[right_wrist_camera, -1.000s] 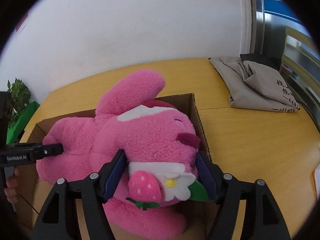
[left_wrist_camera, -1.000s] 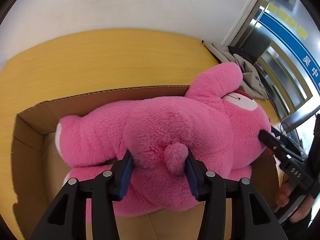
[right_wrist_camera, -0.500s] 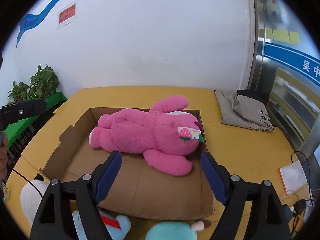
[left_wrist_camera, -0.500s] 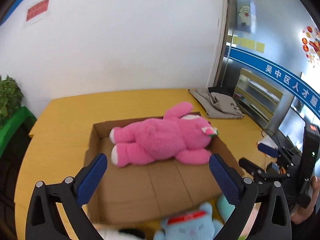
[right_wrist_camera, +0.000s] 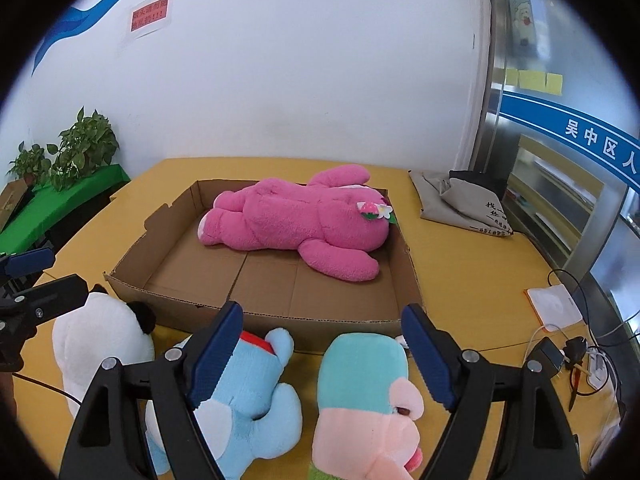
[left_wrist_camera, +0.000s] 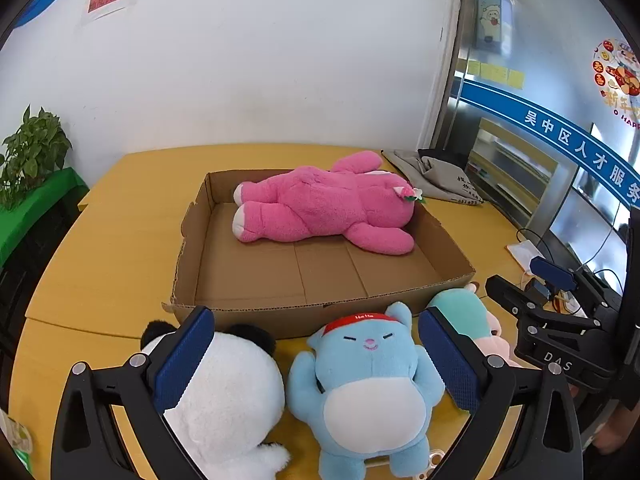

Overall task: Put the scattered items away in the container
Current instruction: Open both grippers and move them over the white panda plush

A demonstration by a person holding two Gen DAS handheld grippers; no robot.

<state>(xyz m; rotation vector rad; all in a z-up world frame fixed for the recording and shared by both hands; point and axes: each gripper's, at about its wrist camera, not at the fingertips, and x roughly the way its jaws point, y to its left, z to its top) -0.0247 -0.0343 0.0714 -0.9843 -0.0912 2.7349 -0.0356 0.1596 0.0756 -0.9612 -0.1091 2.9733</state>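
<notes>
Both my grippers (left_wrist_camera: 316, 356) (right_wrist_camera: 322, 354) gape empty; the pink bear (left_wrist_camera: 324, 204) lies in the box (left_wrist_camera: 256, 308), well ahead of them.

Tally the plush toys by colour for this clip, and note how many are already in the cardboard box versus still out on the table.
Pink: 1, the pink plush, lying in the cardboard box
White with black ears: 1, the panda plush, on the table
Blue: 1, the blue plush, on the table
Teal and pink: 1, the teal plush, on the table
Total: 4 (1 in the box, 3 out)
</notes>
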